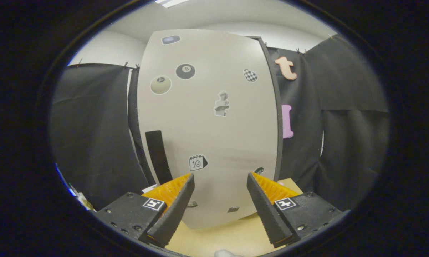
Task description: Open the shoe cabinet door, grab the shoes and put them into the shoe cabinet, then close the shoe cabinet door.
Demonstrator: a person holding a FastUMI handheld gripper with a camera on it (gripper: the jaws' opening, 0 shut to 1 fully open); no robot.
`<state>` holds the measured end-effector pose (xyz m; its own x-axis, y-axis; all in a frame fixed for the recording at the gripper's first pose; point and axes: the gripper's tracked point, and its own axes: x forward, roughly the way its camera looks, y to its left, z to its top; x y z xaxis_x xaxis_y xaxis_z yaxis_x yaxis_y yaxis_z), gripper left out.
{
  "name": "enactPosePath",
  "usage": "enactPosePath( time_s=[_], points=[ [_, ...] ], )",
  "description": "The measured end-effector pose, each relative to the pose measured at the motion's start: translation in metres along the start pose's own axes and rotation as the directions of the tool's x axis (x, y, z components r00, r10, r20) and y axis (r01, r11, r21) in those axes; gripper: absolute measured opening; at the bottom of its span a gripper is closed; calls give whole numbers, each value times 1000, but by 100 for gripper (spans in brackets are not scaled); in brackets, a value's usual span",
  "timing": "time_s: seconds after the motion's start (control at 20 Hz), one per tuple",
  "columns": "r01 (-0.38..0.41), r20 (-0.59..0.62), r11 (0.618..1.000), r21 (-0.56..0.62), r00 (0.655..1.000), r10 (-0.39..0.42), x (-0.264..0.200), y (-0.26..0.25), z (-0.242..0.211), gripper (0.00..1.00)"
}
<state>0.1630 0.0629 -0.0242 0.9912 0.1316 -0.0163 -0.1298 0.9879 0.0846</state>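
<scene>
Pale cabinet door stood shut just ahead of the tongs, which gaped, holding nothing; its dark handle strip sat left, and any pull would want a square grip there.

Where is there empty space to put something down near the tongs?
The bare tan floor between the open tongs and just before the cabinet door is free. A smaller patch of floor lies right of the door, by the black cloth. Straight ahead is blocked: the closed, sticker-covered door with its dark handle stands close.
</scene>
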Motion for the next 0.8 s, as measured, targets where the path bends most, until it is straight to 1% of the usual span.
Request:
enactPosePath(
  time_s=[0.1,0.15,0.35,0.5,0.7,0.8],
  points=[
    [79,48,997,-1,996,-79,-10,-15,17,97],
    [92,55,996,-7,994,-92,-13,-18,23,97],
    [126,65,991,-48,990,-122,-35,-29,31,97],
    [144,84,986,-83,987,-137,-57,-25,42,97],
    [114,73,988,-101,992,-107,-91,-13,48,97],
    [152,77,983,-99,986,-145,-112,-21,53,97]
  ],
)
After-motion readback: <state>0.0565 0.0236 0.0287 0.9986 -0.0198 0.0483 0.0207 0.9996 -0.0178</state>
